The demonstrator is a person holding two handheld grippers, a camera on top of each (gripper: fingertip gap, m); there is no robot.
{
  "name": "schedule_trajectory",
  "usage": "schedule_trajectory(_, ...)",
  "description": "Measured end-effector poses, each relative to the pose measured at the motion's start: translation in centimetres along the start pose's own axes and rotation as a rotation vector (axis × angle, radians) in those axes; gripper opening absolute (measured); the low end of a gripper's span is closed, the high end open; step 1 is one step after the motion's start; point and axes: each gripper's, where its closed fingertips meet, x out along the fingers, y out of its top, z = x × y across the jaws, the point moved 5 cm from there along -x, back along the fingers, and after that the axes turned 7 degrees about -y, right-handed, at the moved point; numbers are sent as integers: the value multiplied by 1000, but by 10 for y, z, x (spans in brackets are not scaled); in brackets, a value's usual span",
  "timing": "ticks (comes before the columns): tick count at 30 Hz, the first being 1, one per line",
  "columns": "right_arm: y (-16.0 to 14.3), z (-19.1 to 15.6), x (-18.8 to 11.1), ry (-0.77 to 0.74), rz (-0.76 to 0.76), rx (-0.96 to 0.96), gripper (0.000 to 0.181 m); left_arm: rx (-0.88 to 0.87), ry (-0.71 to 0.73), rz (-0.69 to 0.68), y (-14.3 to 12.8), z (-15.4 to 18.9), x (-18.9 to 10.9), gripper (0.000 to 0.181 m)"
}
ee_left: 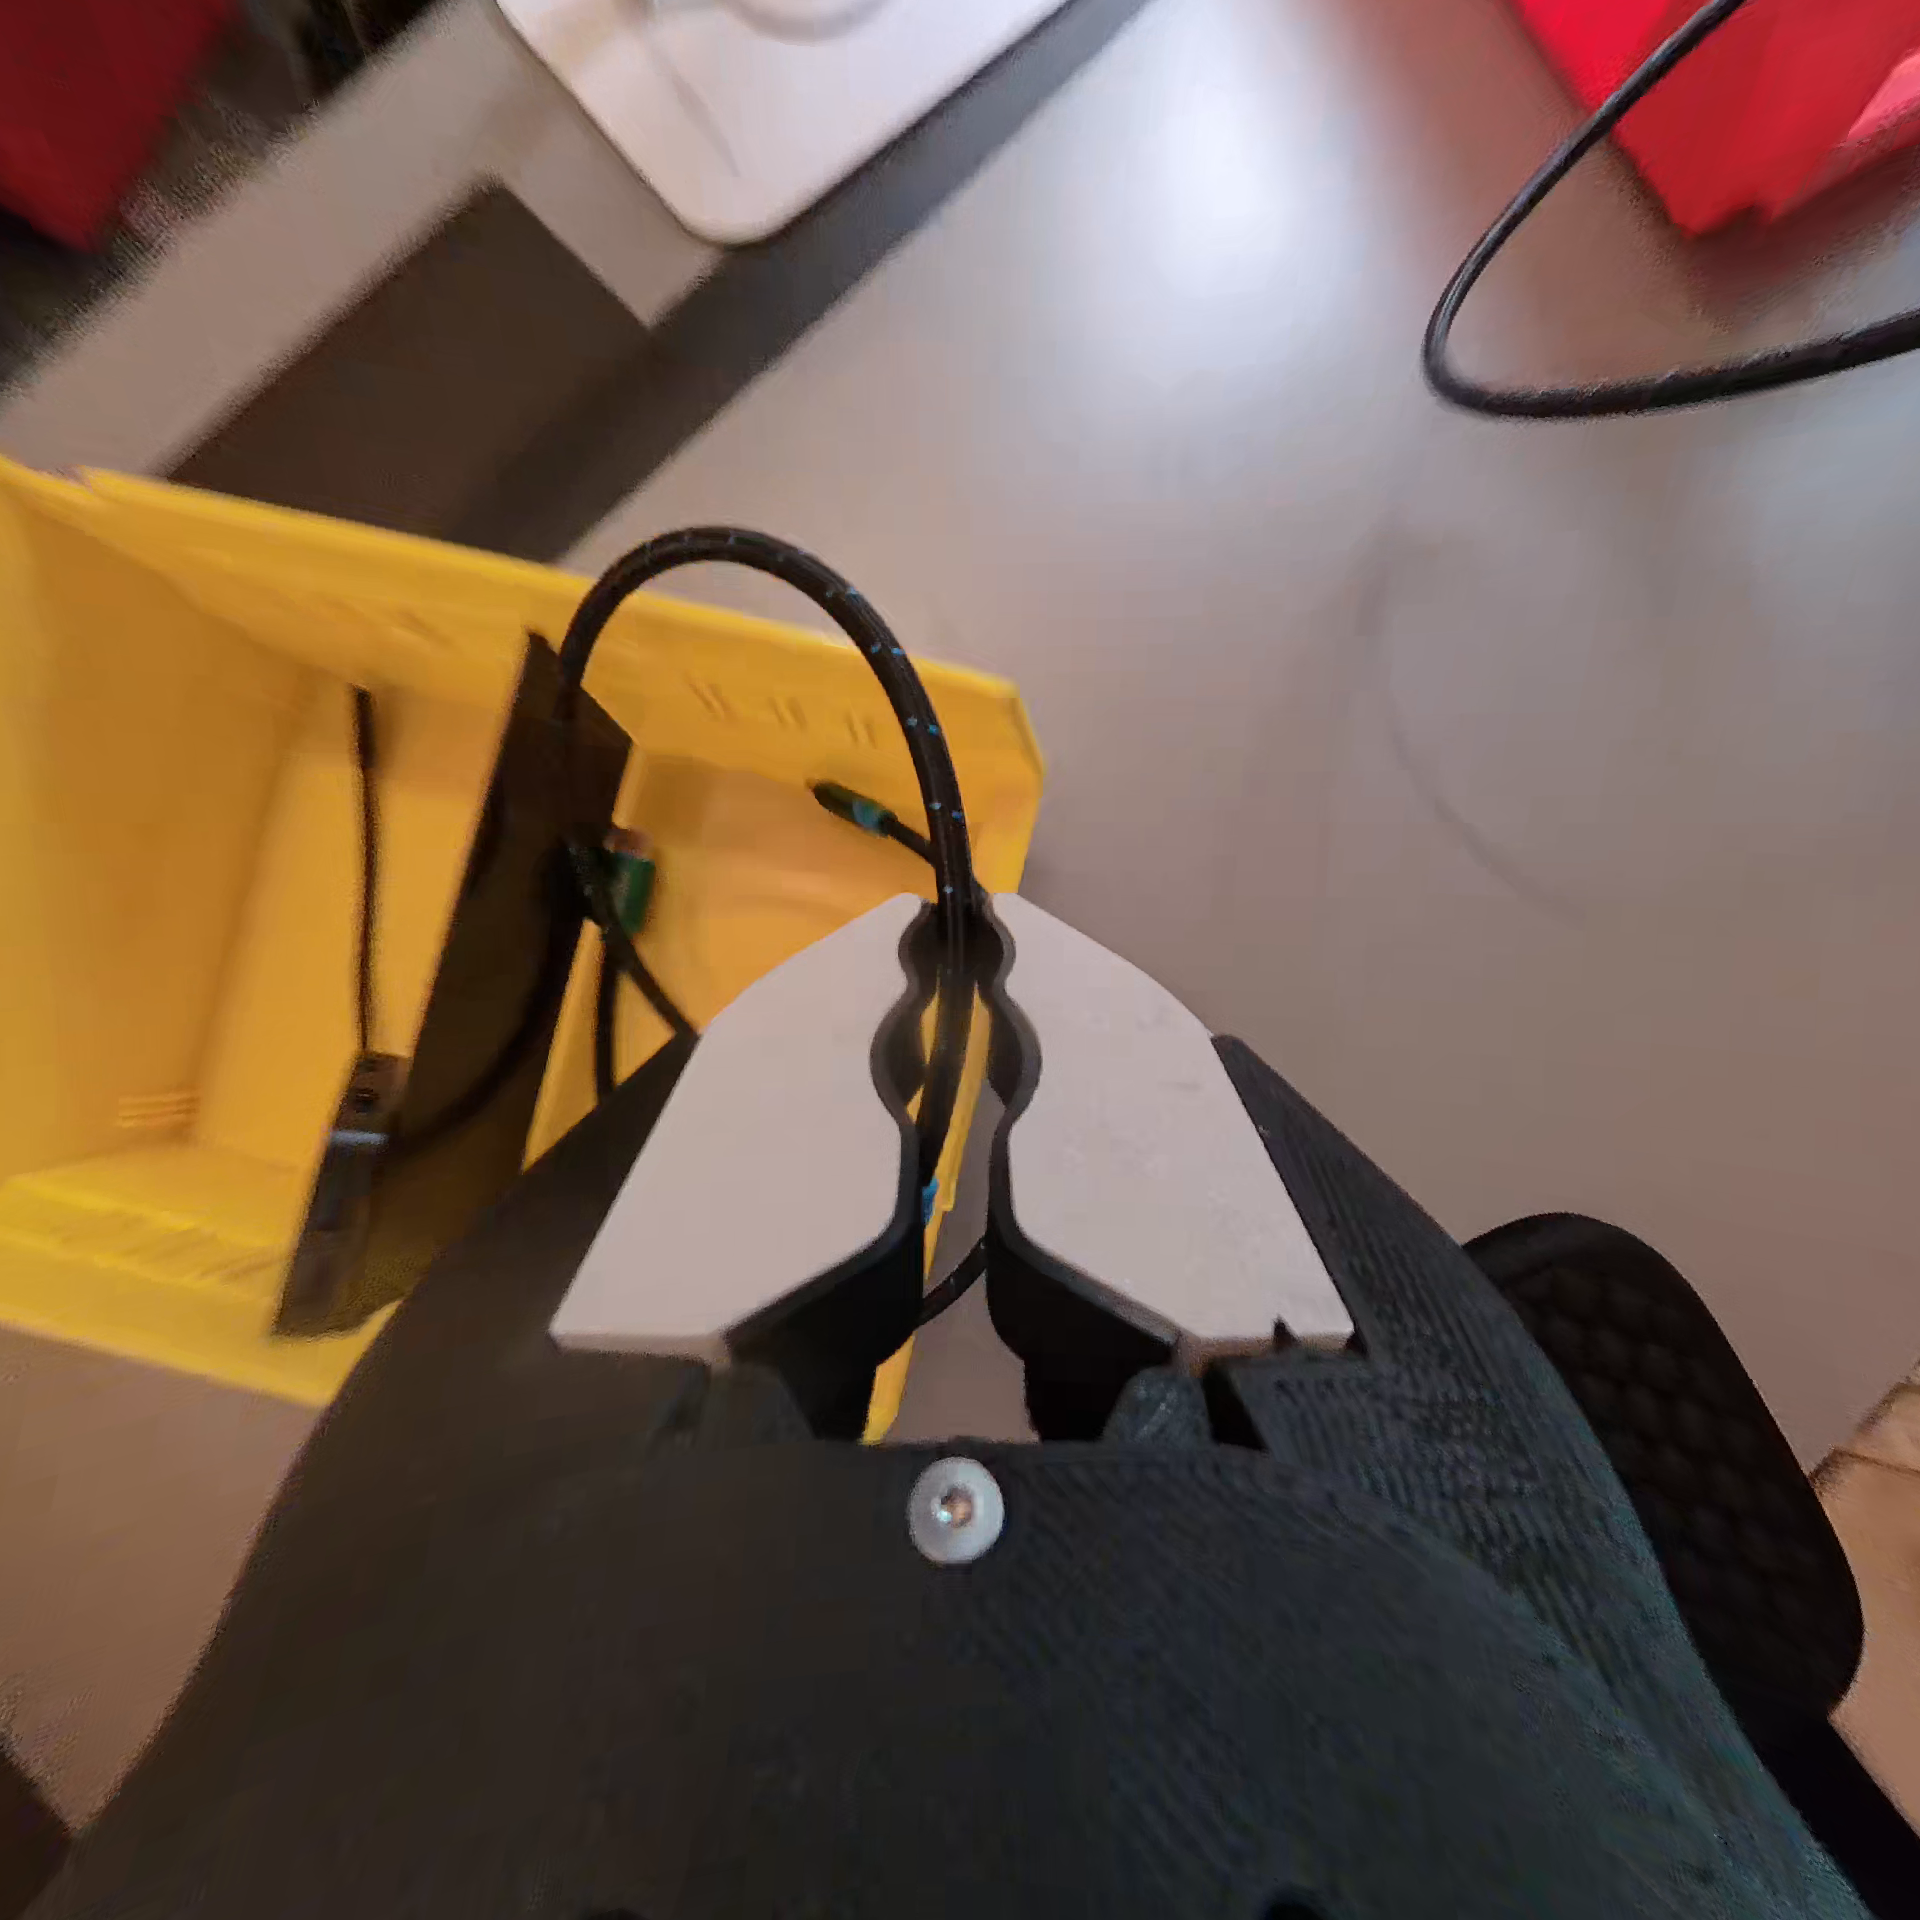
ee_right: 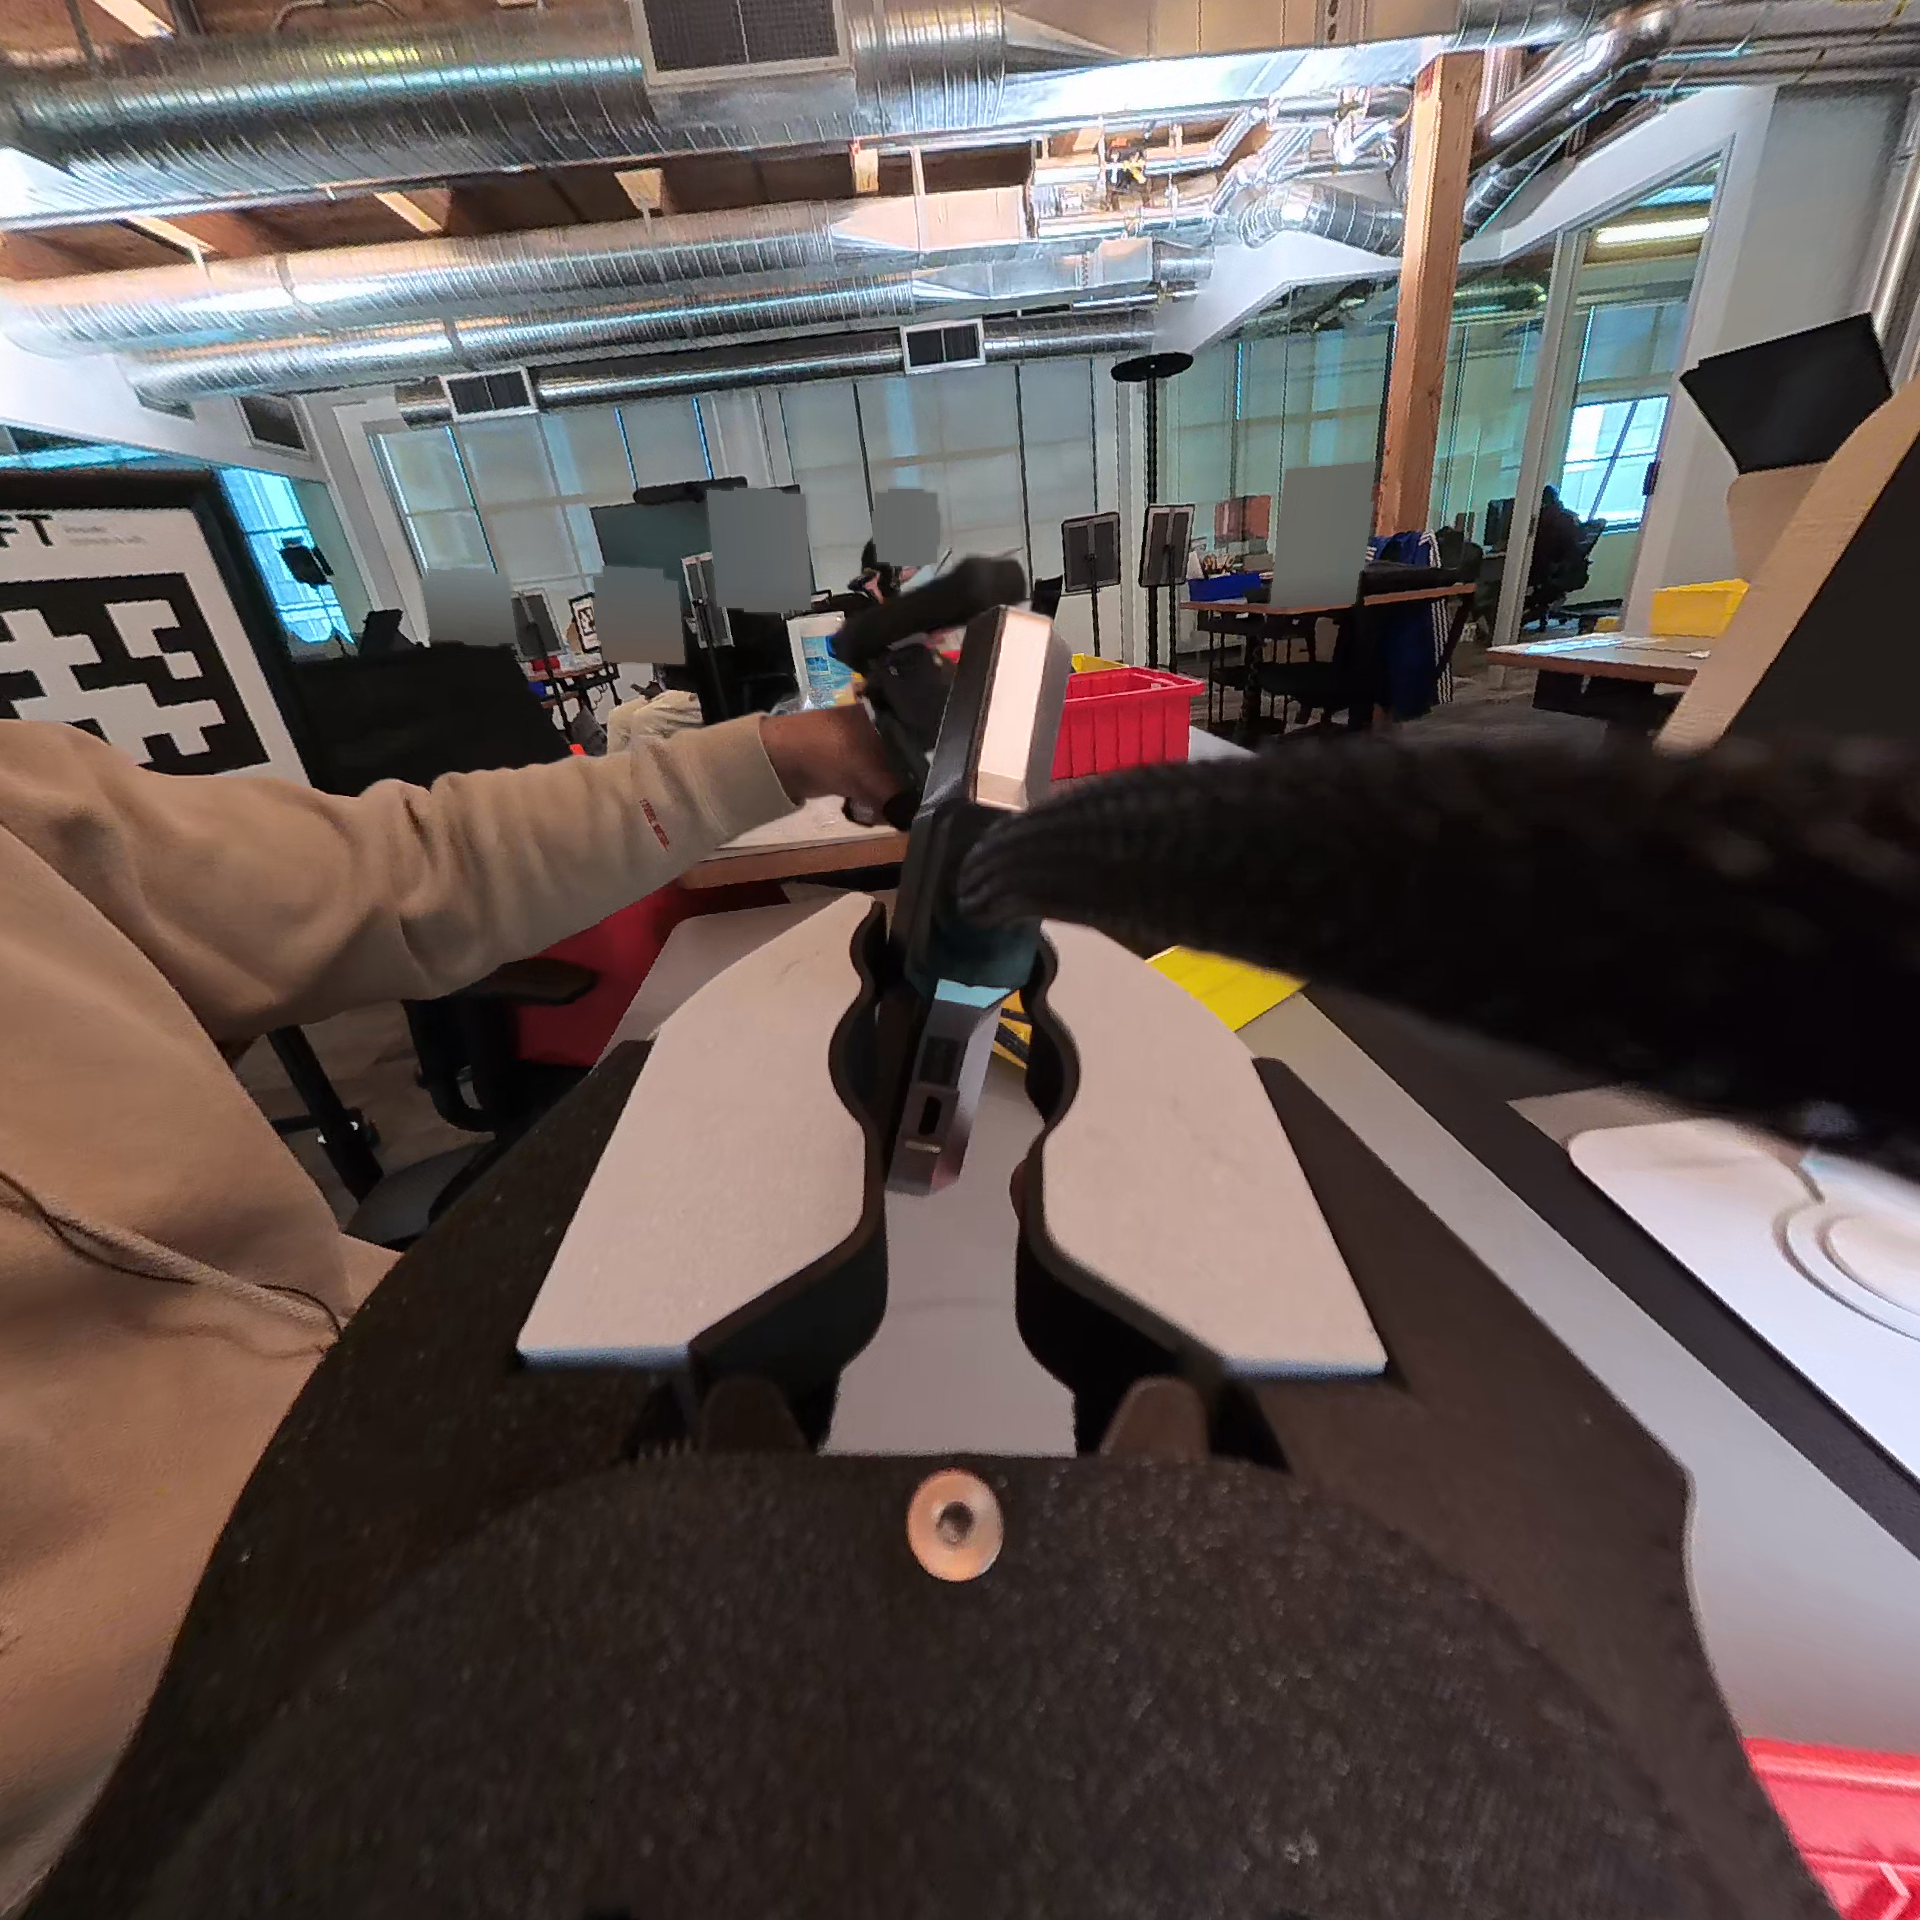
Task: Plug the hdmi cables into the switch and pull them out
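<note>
In the left wrist view my left gripper (ee_left: pixel 954 914) is shut on a black braided HDMI cable (ee_left: pixel 894 665). The cable arcs up and left to the top of a long black box (ee_left: pixel 488 987) leaning in a yellow bin (ee_left: pixel 156 727). Green-tipped plugs (ee_left: pixel 634 873) lie in the bin. In the right wrist view my right gripper (ee_right: pixel 961 935) is shut on a slim grey HDMI switch (ee_right: pixel 1013 707), held upright. A teal plug (ee_right: pixel 977 961) sits in the switch at the fingertips. Its thick black braided cable (ee_right: pixel 1455 883) runs off right, close to the camera. The left gripper (ee_right: pixel 914 623) shows farther off, blurred.
A loose black cable loop (ee_left: pixel 1507 395) lies on the grey table at upper right, next to red bins (ee_left: pixel 1766 104). A white pad (ee_right: pixel 1714 1226) lies on the table to the right. A person's beige sleeve (ee_right: pixel 364 883) fills the left. A red bin (ee_right: pixel 1122 717) stands behind.
</note>
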Motion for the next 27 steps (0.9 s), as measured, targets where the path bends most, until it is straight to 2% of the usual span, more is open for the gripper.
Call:
schedule_trajectory(1, 1, -1, 0, 1, 3, -2, 24, 30, 23, 30, 8, 6, -11, 7)
schedule_trajectory(7, 8, -3, -3, -7, 30, -5, 24, 192, 67, 227, 58, 62, -61, 7)
schedule_trajectory(11, 14, -4, -10, -10, 46, -14, 24, 225, -65, 390, 78, 111, -64, 7)
schedule_trajectory(15, 22, -2, -22, -40, 55, -29, 24, 130, -263, 569, 75, 150, -33, 7)
schedule_trajectory(19, 29, 2, -34, -72, 74, -31, 25, -37, -417, 677, 51, 168, 20, 7)
schedule_trajectory(23, 31, 7, -41, -91, 89, -18, 24, -178, -451, 720, 23, 167, 63, 7)
schedule_trajectory(27, 29, 10, -41, -96, 85, -8, 24, -250, -409, 729, 1, 156, 80, 7)
